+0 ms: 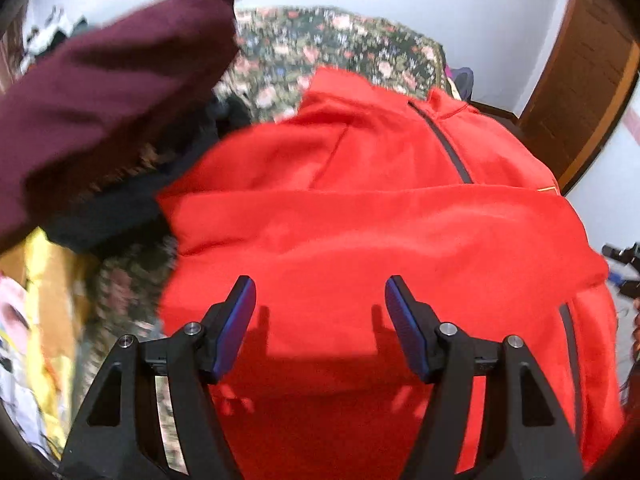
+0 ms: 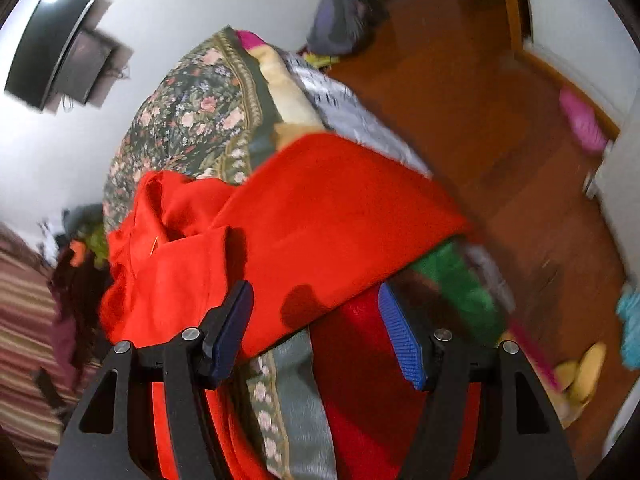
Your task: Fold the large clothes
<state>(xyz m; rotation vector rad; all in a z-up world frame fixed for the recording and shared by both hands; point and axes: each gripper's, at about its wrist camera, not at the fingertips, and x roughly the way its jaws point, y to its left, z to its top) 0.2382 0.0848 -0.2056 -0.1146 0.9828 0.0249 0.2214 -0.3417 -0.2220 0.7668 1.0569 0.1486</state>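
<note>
A red jacket (image 1: 360, 220) with a dark zipper (image 1: 444, 144) lies spread on a floral bedspread (image 1: 320, 40), one part folded across its middle. My left gripper (image 1: 320, 284) hangs just above the jacket's near part, open, with nothing pinched between its blue pads. In the right wrist view the red jacket (image 2: 320, 208) reaches the side edge of the floral bedspread (image 2: 192, 120). My right gripper (image 2: 315, 288) is open over that near edge of the cloth, its pads apart and not pressing on the fabric.
A maroon garment (image 1: 100, 92) hangs blurred at the upper left, over dark cloth (image 1: 120, 208) and yellow fabric (image 1: 48, 280). Green cloth (image 2: 456, 284) shows under the jacket's edge. Wooden floor (image 2: 480, 120) with yellow slippers (image 2: 580, 376) lies right of the bed. A door (image 1: 580, 80) stands behind.
</note>
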